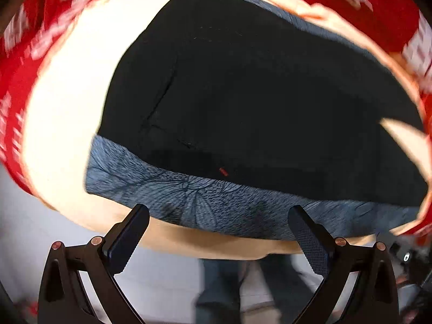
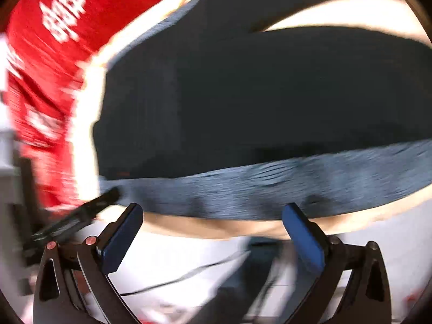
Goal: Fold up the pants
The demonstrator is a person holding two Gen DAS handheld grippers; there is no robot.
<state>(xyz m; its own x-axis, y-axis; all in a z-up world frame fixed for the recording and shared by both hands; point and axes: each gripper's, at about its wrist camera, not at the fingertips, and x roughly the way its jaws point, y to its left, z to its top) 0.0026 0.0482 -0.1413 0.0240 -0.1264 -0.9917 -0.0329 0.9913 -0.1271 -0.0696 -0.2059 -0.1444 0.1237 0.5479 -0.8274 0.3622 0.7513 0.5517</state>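
Pants lie flat on the table, and both the left gripper and right gripper hang wide open by the near edge, so each should pinch a corner evenly.

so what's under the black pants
A blue-grey patterned cloth shows past the black pants, lying on a pale table. How far the cloth runs beneath is hidden.

The left gripper has black triangular arms with copper-coloured rivets and dark fingers with a cross-hatched face. The right gripper has the same black frame, reddish rivets and blue fingers.
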